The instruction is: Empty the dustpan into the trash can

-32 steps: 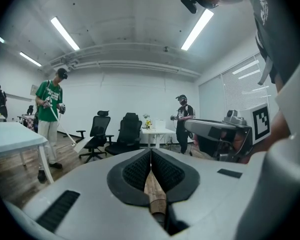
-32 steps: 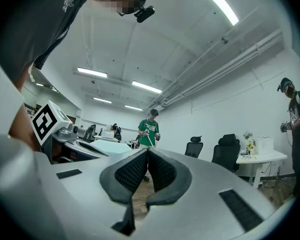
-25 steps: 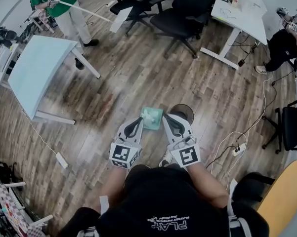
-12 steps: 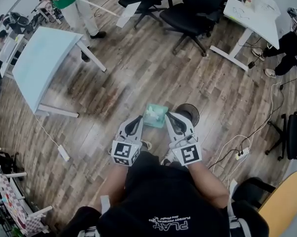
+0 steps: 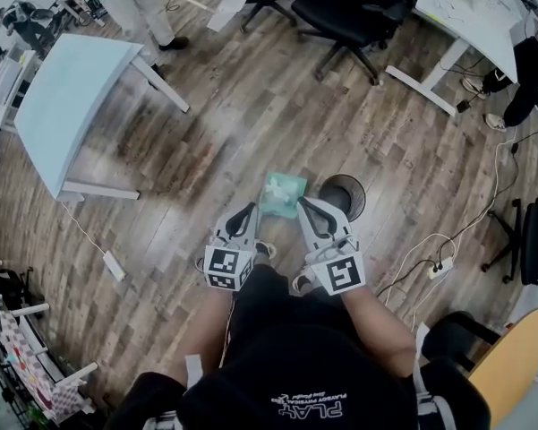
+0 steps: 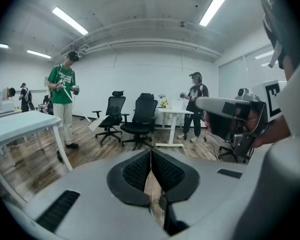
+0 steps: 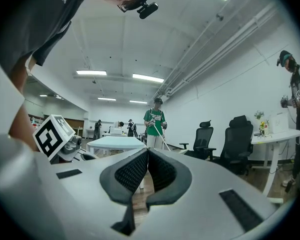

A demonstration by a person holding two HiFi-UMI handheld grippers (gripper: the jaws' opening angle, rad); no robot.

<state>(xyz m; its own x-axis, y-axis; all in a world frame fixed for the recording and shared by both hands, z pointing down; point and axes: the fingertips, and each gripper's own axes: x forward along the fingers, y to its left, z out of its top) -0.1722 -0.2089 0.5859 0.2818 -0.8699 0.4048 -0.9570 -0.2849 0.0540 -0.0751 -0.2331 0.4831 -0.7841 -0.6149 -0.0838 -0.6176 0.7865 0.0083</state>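
Print: the person's black shirt (image 5: pixel 295 379) carries white "PLAY", upside down in the head view. The smaller line beside it is too fine to read. Each gripper's cube bears a black-and-white square marker with no letters.

Left gripper (image 5: pixel 250 213): jaws closed tip to tip, with nothing showing between the pads. Right gripper (image 5: pixel 303 206): the same, pads together and holding nothing.

The teal plastic dustpan (image 5: pixel 282 195), with white scraps in it, sits between the two gripper tips in the head view. The round black trash can (image 5: pixel 343 195) is just beside it on the right. Cannot tell whether the dustpan rests on the brown wooden plank floor (image 5: pixel 251 124) or hangs above it.

Only the head view shows the dustpan, the can and a white power strip (image 5: pixel 114 265). The gripper views look out across the room.
- Left gripper view: a person in a green shirt (image 6: pixel 62 89) with a white pole, black office chairs (image 6: pixel 142 116), and a person in dark clothes (image 6: pixel 194 101) by a white desk (image 6: pixel 172 112).
- Right gripper view: a light blue table (image 7: pixel 115 144), ceiling strip lights (image 7: pixel 147 77), and the left gripper's marker cube (image 7: pixel 52 134).
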